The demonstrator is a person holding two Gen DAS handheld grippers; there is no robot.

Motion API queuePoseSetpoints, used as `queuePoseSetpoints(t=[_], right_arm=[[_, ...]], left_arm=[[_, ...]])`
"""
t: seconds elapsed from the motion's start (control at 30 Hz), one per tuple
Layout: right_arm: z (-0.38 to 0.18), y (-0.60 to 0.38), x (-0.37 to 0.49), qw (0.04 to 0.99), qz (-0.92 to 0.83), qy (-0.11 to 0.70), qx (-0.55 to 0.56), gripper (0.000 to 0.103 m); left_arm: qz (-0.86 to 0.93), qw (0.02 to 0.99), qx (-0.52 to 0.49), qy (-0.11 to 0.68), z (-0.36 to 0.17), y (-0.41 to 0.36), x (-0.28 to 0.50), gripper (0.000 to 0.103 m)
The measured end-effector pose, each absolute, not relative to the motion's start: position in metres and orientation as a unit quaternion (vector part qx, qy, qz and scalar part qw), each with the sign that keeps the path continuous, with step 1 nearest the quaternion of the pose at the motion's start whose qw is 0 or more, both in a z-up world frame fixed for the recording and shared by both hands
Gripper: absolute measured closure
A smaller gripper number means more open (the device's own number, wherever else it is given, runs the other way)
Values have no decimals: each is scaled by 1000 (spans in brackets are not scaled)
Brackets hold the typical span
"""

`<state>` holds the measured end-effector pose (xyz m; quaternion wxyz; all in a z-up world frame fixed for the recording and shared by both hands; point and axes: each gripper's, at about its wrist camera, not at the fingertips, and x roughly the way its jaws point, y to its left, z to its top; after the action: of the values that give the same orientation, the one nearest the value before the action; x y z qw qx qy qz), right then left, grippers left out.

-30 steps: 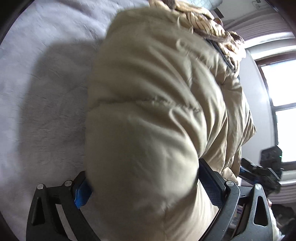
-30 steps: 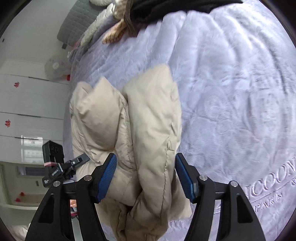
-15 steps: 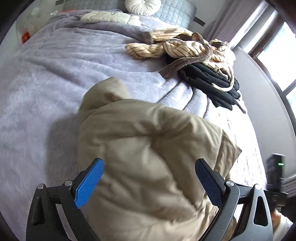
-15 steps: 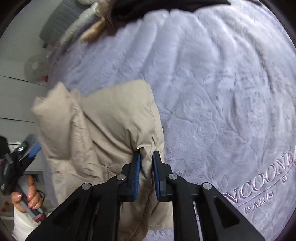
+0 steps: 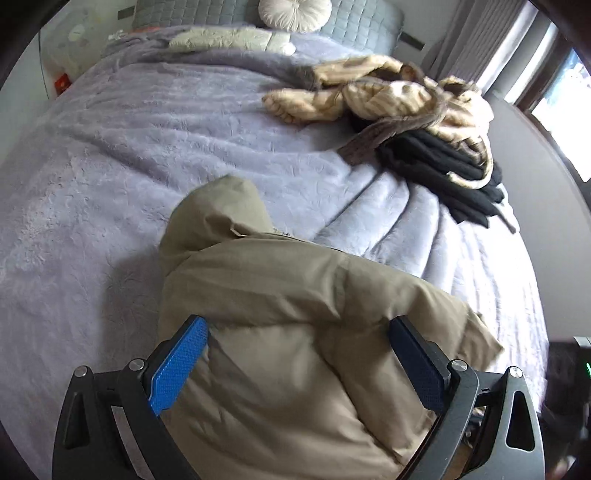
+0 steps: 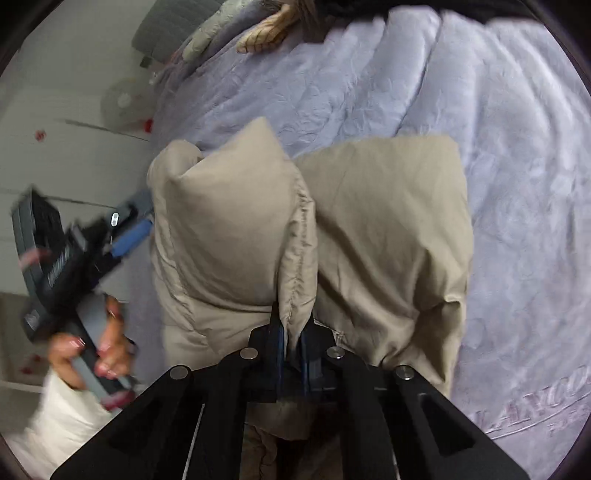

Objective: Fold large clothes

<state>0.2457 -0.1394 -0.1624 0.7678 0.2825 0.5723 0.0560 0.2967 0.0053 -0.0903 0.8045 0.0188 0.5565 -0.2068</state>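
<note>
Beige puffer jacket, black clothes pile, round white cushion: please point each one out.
Beige puffer jacket (image 6: 388, 229): right wrist view, on its broad folded panel.
Black clothes pile (image 5: 436, 162): left wrist view, on the stack's middle.
Round white cushion (image 5: 293, 13): left wrist view, near its tufted centre.

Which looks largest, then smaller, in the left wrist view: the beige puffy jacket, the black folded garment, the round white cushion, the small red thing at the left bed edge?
1. Beige puffy jacket, though nearness to the camera enlarges it.
2. Black folded garment.
3. Round white cushion, far away, so its true size is unsure.
4. Small red thing.
</note>
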Motion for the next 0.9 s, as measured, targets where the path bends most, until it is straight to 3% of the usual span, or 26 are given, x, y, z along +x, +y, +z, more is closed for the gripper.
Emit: queuePoseSetpoints(t=[0.27, 0.9], right_arm=[[-200, -164, 237, 762, 7, 591, 264, 100], [-204, -160, 233, 757, -7, 591, 279, 99]], left_arm=[[-186, 799, 160, 549, -146, -70, 294, 2], [-187, 796, 163, 552, -136, -59, 287, 2]])
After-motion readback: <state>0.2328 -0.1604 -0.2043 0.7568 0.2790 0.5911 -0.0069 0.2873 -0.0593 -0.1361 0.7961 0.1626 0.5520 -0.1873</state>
